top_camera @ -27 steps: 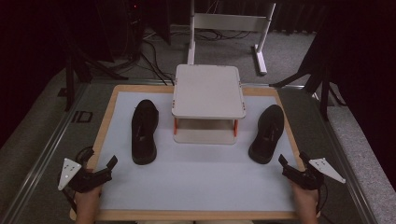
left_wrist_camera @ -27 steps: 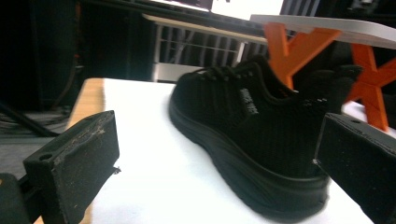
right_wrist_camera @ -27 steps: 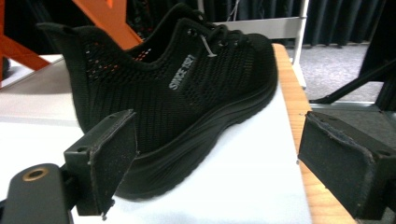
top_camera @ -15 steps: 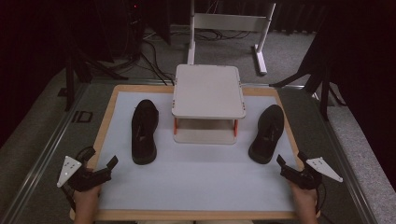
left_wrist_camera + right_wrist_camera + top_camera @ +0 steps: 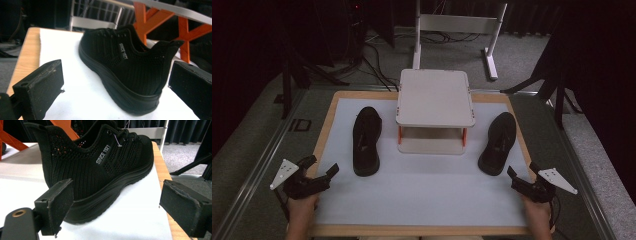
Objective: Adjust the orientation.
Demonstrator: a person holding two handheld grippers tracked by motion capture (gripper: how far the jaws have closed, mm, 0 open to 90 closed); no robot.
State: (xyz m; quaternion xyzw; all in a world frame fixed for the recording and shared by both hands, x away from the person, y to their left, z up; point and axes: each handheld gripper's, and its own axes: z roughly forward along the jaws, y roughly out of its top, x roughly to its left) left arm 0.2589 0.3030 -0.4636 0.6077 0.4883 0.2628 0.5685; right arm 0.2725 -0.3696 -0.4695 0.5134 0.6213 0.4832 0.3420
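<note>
Left shoe (image 5: 125,67): soft knit, light; take it at the heel.
Right shoe (image 5: 100,167): same.
Left gripper (image 5: 315,171): wide, empty.
Right gripper (image 5: 523,176): wide, empty.

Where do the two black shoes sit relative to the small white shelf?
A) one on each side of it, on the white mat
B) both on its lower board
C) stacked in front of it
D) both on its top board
A: the left shoe and the right shoe lie on the white mat, flanking the shelf, whose top is bare.
</note>
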